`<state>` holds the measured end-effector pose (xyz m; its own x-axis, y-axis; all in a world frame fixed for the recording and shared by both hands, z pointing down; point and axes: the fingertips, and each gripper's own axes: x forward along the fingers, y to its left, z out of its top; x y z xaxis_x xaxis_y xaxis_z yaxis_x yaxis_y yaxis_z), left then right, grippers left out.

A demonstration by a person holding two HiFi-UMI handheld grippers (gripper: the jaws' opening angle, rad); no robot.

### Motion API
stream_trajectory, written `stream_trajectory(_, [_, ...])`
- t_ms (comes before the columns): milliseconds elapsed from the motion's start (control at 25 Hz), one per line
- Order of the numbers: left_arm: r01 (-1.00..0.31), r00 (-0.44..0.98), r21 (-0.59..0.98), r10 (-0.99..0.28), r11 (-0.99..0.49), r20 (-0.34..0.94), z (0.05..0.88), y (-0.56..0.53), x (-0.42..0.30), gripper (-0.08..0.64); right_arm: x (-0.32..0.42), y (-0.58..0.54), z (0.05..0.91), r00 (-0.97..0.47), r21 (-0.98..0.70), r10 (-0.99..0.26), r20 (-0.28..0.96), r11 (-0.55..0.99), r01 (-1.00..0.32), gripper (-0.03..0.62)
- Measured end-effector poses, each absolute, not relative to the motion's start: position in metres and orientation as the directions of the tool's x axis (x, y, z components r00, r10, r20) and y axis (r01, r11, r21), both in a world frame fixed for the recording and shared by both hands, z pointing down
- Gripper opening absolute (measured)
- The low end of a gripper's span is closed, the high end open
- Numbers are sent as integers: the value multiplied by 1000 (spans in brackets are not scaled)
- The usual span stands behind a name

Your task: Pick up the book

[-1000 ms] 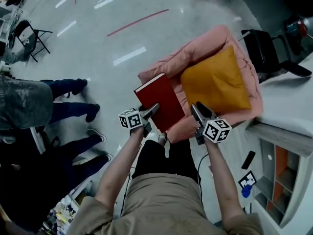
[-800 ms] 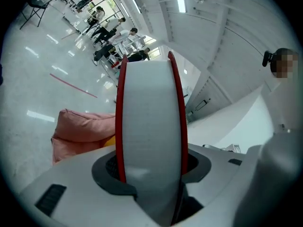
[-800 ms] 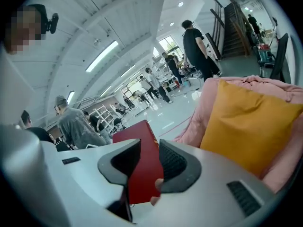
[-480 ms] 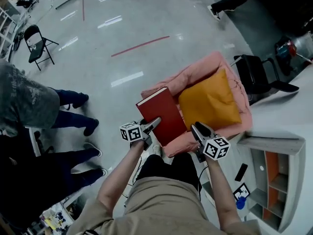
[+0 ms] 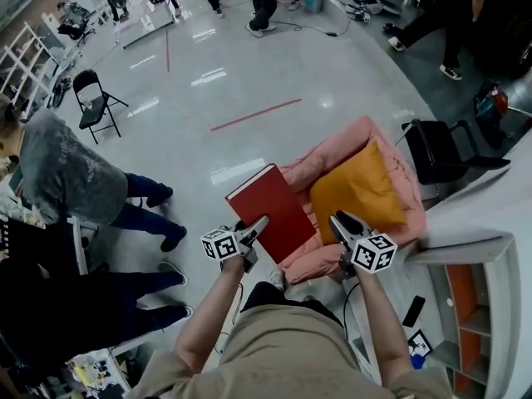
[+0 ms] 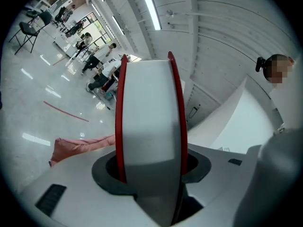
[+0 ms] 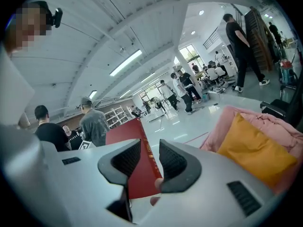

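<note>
A red hardcover book (image 5: pixel 270 210) is off the pink padded seat (image 5: pixel 328 152), with my left gripper (image 5: pixel 256 225) shut on its near lower edge. In the left gripper view the book (image 6: pixel 149 108) stands on edge with its white pages facing me, and the left gripper (image 6: pixel 151 169) clamps both red covers. My right gripper (image 5: pixel 339 220) hovers just right of the book, over the seat's front. Its jaws have just been closing, and a gap still shows in the right gripper (image 7: pixel 150 160) with nothing pressed between the pads. The book (image 7: pixel 124 133) appears beyond that gap.
An orange pillow (image 5: pixel 357 185) lies on the pink seat. People (image 5: pixel 66 173) stand at the left, near a folding chair (image 5: pixel 96 98). A black chair (image 5: pixel 436 152) and a white shelf unit (image 5: pixel 465 298) are at the right. More people stand at the far end of the glossy floor (image 5: pixel 249 65).
Both grippers have risen, and the book has gone up with the left one, farther off the pink seat. The head view has tilted up, so more of the room shows.
</note>
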<state>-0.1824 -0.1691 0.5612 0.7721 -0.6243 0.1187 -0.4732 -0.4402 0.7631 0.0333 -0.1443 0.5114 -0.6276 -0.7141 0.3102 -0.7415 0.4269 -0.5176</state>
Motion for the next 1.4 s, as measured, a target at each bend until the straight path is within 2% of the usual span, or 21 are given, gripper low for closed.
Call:
stream_trajectory(400, [-548, 697, 698, -713, -461, 76, 500, -111, -194, 241, 84, -87, 460, -646, -511, -736, 205, 482, -712, 127])
stream_trajectory(800, [-575, 654, 666, -756, -474, 26, 464, -20, -178, 241, 126, 3, 419, -666, -458, -730, 152, 545, -702, 127])
stream_trajectory(1400, [-686, 473, 665, -876, -297, 97, 474, 80, -244, 241, 197, 49, 434, -637, -415, -750, 178, 529, -740, 127])
